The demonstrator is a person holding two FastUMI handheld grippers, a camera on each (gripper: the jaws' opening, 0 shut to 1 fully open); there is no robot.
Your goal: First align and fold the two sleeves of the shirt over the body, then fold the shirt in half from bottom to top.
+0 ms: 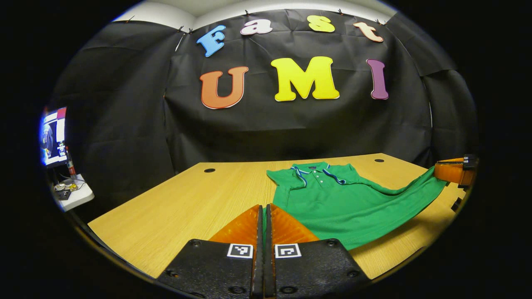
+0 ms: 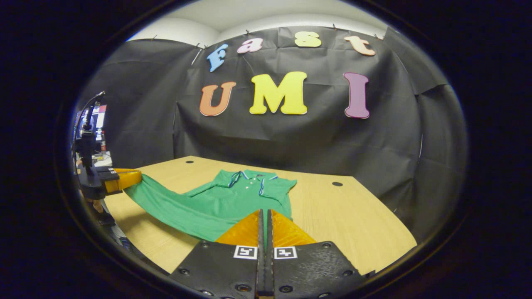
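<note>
Left gripper view: your left hand-held gripper (image 1: 263, 214) is clenched on the green shirt's (image 1: 332, 199) hem. Your right hand-held gripper (image 2: 263, 220) pinches it too, collar end lying on the worktop (image 1: 187, 199).

Both grippers are gripping: the left gripper (image 1: 264, 216) and right gripper (image 2: 264, 222) are pressing their fingers together on cloth.

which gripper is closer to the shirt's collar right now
Cannot tell: left gripper and right gripper each pinch a bottom corner of the green shirt, both about equally far from the collar.
</note>
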